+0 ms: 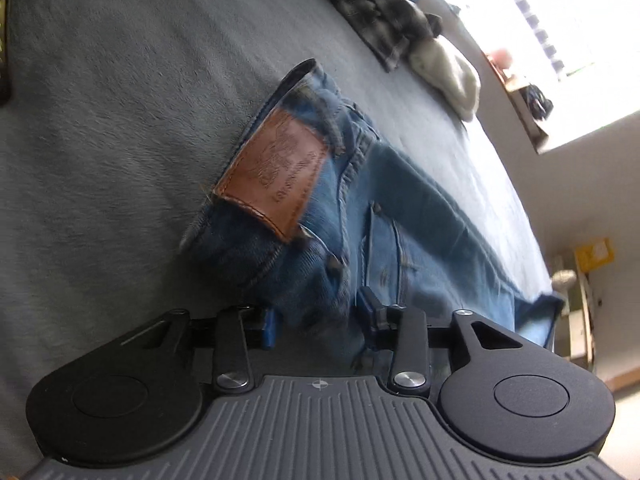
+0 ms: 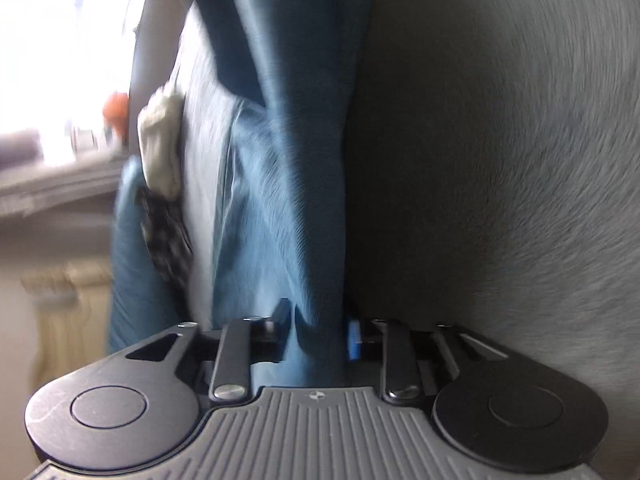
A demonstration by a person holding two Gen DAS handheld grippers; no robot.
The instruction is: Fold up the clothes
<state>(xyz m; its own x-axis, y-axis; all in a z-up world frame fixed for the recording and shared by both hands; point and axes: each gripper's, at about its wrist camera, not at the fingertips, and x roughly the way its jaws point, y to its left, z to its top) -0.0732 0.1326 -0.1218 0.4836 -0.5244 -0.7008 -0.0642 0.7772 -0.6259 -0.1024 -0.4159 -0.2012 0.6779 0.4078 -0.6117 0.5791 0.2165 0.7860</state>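
both grippers pinching the jeans on the bed

a pair of blue jeans (image 1: pixel 360 208) lies across the grey blanket (image 1: pixel 120 120), and both tools have hold of it. the left gripper (image 1: pixel 320 316) is clenched on the waistband end, denim bunched between its blue pads, with the brown leather patch (image 1: pixel 276 178) just beyond its tips. the right gripper (image 2: pixel 316 332) is clamped on a fold of the same denim (image 2: pixel 304 200), and the cloth rises from its fingers in a taut, dark band. that view is streaked with motion blur, so i judge the cloth is being carried or pulled just now.

to do this step well, i would say both grips should bite past the thick seams so that no layer slips, and the two ends should travel level and at one pace, the cloth kept lightly stretched so the legs stay stacked and no crease gets trapped. the waistband is heavy and will drag if it is let sag.

in the left view, the jeans' long axis runs from the waistband, near and left, out along the legs to the hem (image 1: pixel 540 316) at the right edge of the bed. farther off, by the bright window, lie a plaid garment (image 1: pixel 384 24) and a pale bundle (image 1: pixel 452 76), touching each other and well apart from the jeans.
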